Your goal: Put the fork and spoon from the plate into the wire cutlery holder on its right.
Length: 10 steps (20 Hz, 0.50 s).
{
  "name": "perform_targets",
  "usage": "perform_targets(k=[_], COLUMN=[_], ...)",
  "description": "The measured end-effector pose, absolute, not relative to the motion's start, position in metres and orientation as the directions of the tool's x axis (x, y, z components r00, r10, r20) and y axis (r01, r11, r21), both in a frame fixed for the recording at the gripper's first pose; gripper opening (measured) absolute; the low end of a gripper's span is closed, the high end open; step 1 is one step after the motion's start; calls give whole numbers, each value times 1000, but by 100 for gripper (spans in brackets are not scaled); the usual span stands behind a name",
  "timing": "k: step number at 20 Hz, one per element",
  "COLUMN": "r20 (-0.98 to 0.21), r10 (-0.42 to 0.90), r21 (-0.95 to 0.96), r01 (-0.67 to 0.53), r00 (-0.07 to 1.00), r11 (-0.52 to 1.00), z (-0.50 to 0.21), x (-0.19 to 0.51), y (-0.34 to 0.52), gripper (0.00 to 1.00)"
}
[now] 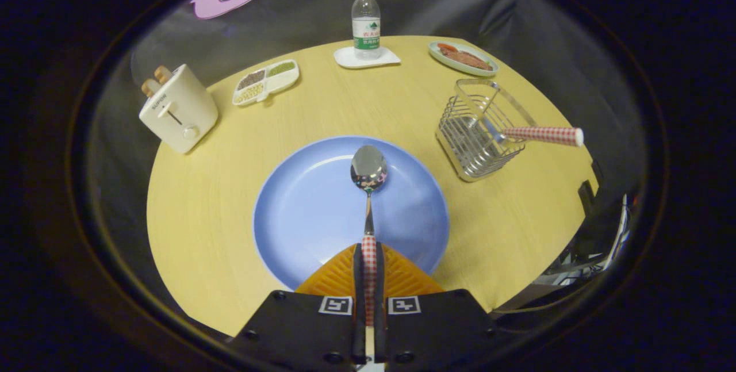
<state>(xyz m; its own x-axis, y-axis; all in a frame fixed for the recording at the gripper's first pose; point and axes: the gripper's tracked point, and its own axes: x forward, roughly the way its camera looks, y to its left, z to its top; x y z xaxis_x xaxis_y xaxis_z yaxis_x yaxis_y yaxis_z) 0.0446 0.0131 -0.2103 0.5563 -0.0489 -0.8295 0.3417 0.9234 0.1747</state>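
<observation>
Upper left of the frame, a white toaster (178, 108) and a divided snack tray (265, 82) sit on the yellow bench (201, 217). At centre, the fingers (368, 280) are closed tight on the checked handle of the spoon (368, 173), its bowl over the blue plate (305, 211). Right of the plate stands the wire cutlery holder (477, 136), the fork (537, 134) leaning inside it, handle jutting out to the right.

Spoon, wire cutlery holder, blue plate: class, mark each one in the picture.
spoon (368, 168), gripper view, on its bowl, beyond the tongs (368, 263) shut on its checked handle.
wire cutlery holder (467, 153), gripper view, on its front wire wall.
blue plate (305, 205), gripper view, on bare surface beside the spoon.
</observation>
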Motion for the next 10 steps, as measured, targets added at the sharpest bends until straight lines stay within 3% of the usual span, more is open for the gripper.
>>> perform_targets(k=[10], r20=[-939], r10=[-107], r21=[27], r01=[381], r00=[327], r11=[924], z=[-116], x=[28], y=[-47], gripper=[9])
